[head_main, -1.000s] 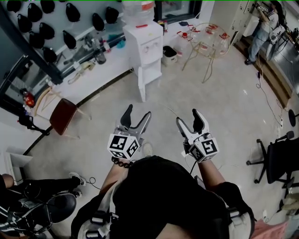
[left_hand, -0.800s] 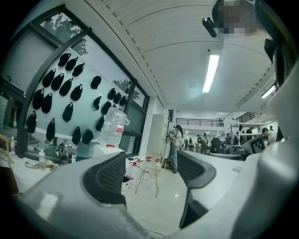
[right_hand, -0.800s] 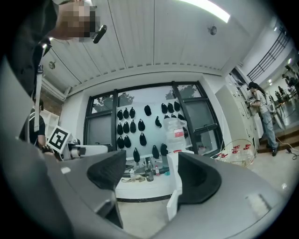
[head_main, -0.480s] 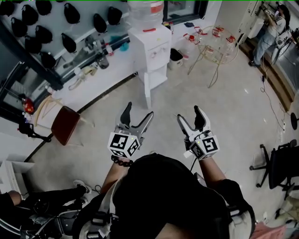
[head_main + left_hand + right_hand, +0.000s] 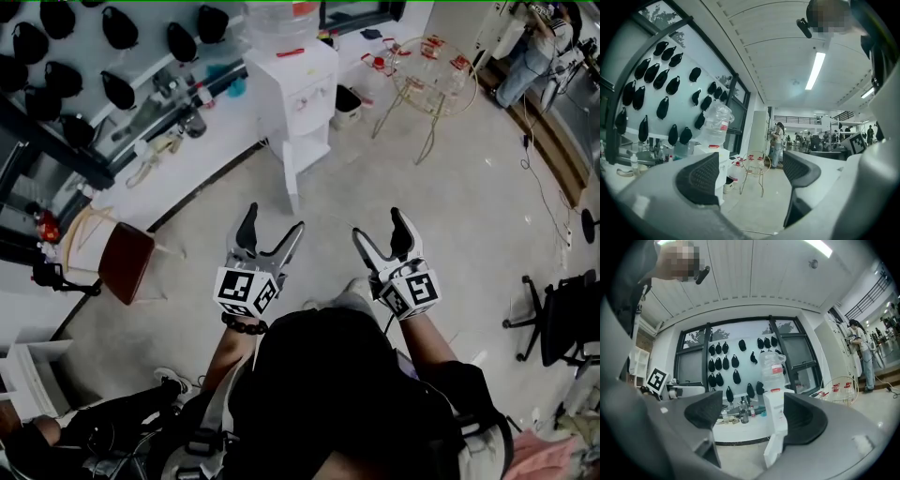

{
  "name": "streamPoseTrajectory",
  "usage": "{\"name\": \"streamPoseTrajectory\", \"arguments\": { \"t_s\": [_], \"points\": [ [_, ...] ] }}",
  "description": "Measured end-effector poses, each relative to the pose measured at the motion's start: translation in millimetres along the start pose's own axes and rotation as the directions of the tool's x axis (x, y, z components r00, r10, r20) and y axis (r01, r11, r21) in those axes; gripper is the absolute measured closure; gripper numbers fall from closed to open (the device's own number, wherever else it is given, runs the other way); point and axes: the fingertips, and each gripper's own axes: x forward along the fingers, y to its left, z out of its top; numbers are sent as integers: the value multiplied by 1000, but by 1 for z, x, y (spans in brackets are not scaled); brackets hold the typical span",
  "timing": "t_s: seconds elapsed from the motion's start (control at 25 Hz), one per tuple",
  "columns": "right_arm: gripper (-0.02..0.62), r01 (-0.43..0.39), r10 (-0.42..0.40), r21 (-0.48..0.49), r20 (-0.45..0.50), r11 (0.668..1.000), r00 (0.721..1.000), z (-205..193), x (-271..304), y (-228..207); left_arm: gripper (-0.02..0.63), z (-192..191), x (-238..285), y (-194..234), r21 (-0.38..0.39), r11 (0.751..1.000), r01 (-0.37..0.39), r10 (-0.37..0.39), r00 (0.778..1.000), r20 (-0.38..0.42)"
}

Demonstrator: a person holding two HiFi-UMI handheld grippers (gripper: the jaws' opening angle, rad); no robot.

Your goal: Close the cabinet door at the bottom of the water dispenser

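While the person holds both tools out level over the floor [image 5: 450, 206], the left gripper [image 5: 272, 225] and the right gripper [image 5: 380, 227] sit side by side, near each other but apart. Both sets of jaws are spread wide and are opening, with only air between the ribbed pads.

The dispenser [image 5: 292, 80] stands ahead of them against a white counter [image 5: 187, 155], well apart from both tools. A clear bottle [image 5: 771, 365] sits upside down on top of it. At its foot the door [image 5: 289, 178] stands open, swung out from the body toward the person so that its thin edge faces the head view. In the right gripper view the door [image 5: 772, 450] shows between the jaws as a white panel angled out to the lower left. In the left gripper view the left jaw covers most of the dispenser.

A wire table [image 5: 427, 80] stands to the right of the dispenser, a dark red stool [image 5: 127, 261] to the left by the counter, and an office chair [image 5: 562, 319] at the far right. Another person [image 5: 525, 56] stands at the upper right.
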Motion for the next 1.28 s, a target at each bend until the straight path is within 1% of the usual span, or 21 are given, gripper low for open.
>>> {"name": "streamPoseTrajectory", "arguments": {
  "t_s": [0.12,0.28,0.4,0.56,0.68,0.84,0.92,1.08,1.28],
  "points": [
    [210,-2,2,4,20,1000,1000,2,9,-14,183,-5,15,3,-14,1000,-1,0,1000,-19],
    [212,-3,4,24,-35,1000,999,-8,29,-37,183,-13,40,12,-25,1000,-17,16,999,-32],
    [210,-42,42,9,7,999,999,3,55,-50,183,-16,64,20,-33,999,-30,29,999,-42],
    [210,-63,62,9,22,998,998,15,90,-82,183,-13,105,32,-47,998,-51,49,998,-42],
    [212,-54,54,45,-9,998,998,14,116,-113,183,-16,137,43,-58,996,-65,62,997,-55],
    [212,-69,70,22,-49,997,996,-7,149,-154,183,-37,174,57,-83,993,-81,72,992,-105],
    [212,-81,82,9,-65,997,995,-11,164,-169,183,-47,191,64,-90,992,-91,79,989,-123],
    [212,-91,94,32,-85,995,992,-12,189,-194,183,-62,225,77,-109,988,-112,95,983,-155],
    [212,-114,116,20,-130,993,985,-32,219,-236,183,-82,267,94,-107,985,-135,113,974,-195]
  ]
}}
